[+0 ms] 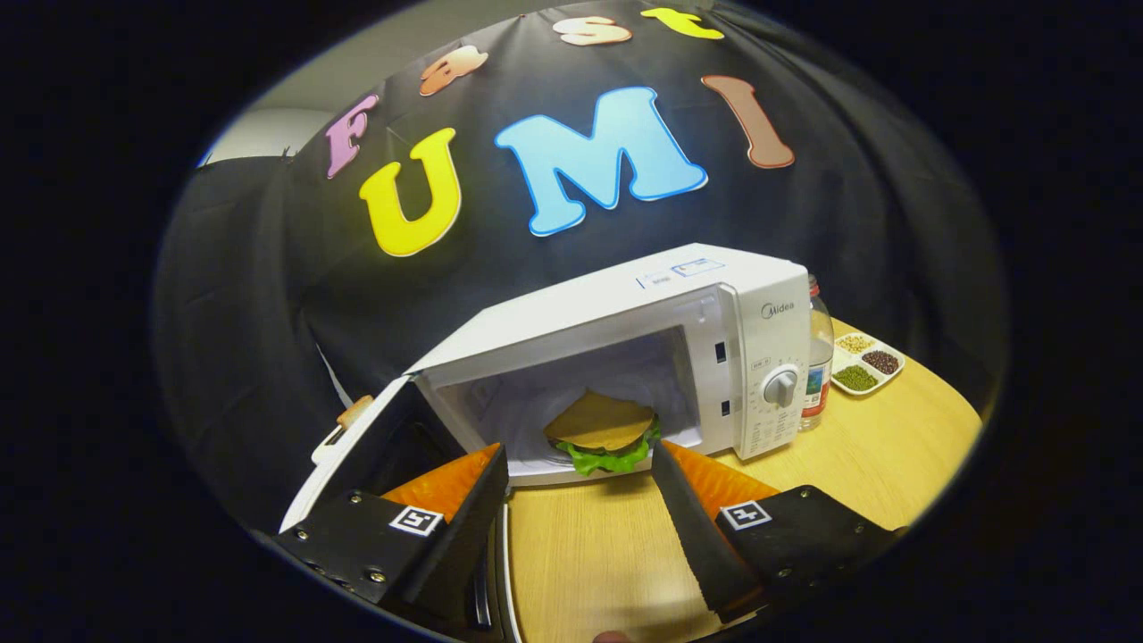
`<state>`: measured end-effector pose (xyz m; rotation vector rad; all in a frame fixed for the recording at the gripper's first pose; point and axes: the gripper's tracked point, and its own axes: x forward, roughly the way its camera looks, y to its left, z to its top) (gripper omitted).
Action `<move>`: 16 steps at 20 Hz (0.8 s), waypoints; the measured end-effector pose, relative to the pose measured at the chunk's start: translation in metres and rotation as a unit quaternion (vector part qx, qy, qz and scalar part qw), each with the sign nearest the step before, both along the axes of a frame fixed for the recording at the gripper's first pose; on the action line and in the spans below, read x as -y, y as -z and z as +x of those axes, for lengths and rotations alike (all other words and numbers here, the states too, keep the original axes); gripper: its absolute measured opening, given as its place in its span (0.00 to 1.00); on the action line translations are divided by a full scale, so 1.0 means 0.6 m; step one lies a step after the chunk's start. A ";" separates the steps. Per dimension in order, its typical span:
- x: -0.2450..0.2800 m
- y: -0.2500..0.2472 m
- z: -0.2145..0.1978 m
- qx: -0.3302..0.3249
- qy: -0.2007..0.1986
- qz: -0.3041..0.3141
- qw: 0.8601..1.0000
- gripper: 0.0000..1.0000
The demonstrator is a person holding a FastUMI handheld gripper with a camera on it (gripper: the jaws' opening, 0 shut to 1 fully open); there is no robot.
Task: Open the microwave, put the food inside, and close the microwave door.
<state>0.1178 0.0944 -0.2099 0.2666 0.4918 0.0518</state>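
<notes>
Gripper [580, 464]: its 2 fingers are spread wide, holding nothing and touching nothing, with bare wooden surface [598, 554] between them. Microwave [661, 348]: white, standing on the surface, door [357, 455] swung fully open beside 1 finger. Burger [604, 433]: bun over lettuce, resting inside the cavity at its front lip, just ahead of the fingertips. A bottle [819, 357] stands against the microwave's control side; a sectioned dish of grains [864, 362] lies just beyond it.

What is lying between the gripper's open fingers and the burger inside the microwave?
In the gripper view, only bare wooden table and the microwave's front sill separate the gripper, fingers apart, from the burger just ahead.
</notes>
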 end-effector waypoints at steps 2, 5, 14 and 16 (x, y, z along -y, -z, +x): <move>-0.014 -0.033 -0.023 0.015 -0.017 -0.009 1.000 0.97; -0.046 -0.085 -0.056 0.041 -0.050 -0.021 0.998 0.97; -0.194 -0.182 -0.139 0.094 -0.176 0.015 0.980 0.97; -0.231 -0.192 -0.160 0.101 -0.208 0.025 0.973 0.97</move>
